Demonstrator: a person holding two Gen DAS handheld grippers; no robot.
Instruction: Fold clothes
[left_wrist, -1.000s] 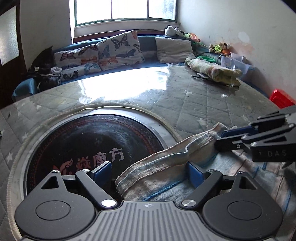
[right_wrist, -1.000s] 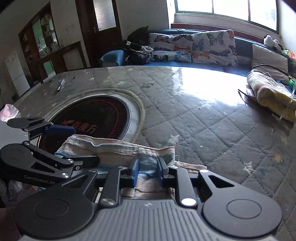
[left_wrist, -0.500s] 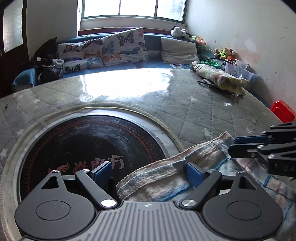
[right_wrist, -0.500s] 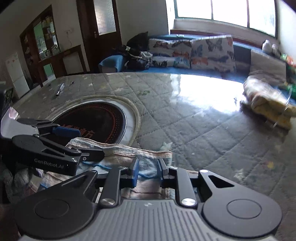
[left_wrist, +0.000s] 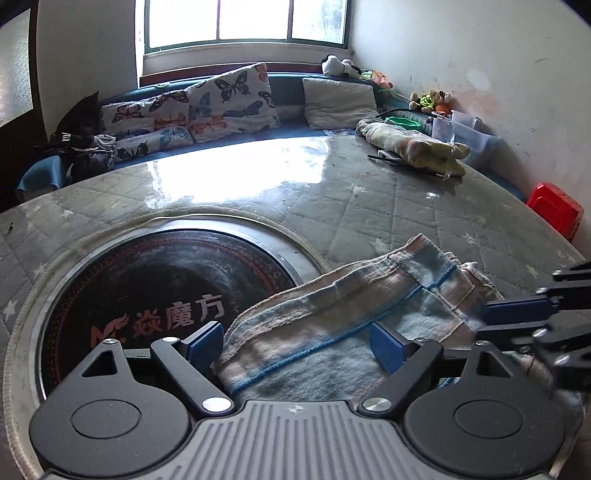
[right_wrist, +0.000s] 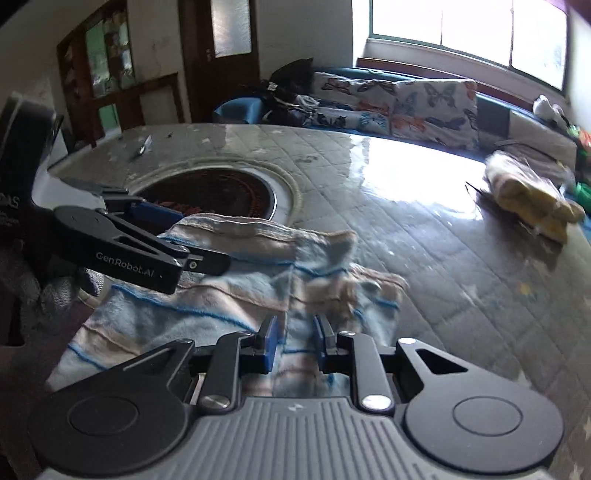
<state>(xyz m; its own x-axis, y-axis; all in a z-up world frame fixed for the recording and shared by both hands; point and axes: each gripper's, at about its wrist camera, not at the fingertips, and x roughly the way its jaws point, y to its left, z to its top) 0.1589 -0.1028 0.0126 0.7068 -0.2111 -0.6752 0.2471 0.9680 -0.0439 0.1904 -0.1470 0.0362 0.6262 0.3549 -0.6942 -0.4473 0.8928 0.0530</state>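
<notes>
A pale blue and beige striped garment (left_wrist: 332, 314) lies on the round quilted table (left_wrist: 369, 206), partly over the rim of the black hotplate (left_wrist: 147, 295) set in its middle. My left gripper (left_wrist: 295, 347) stands wide open over the garment's left end, pads clear of the fabric. In the right wrist view it (right_wrist: 188, 240) hovers above that same edge. My right gripper (right_wrist: 294, 347) is shut narrow on a fold of the garment (right_wrist: 221, 302), with fabric running between its blue pads. In the left wrist view it (left_wrist: 491, 325) reaches in from the right at the garment's right end.
A rolled yellow and pink cloth (left_wrist: 410, 147) lies at the table's far right. A blue couch with butterfly cushions (left_wrist: 221, 99) runs behind the table under the window. A red stool (left_wrist: 554, 210) stands by the right wall. A small pen-like thing (right_wrist: 142, 149) lies far left.
My right gripper has drawn back to the right and nearer, still holding fabric, and more of the garment's far corner now lies spread beyond it. The left gripper has stayed open and hardly shifted.
</notes>
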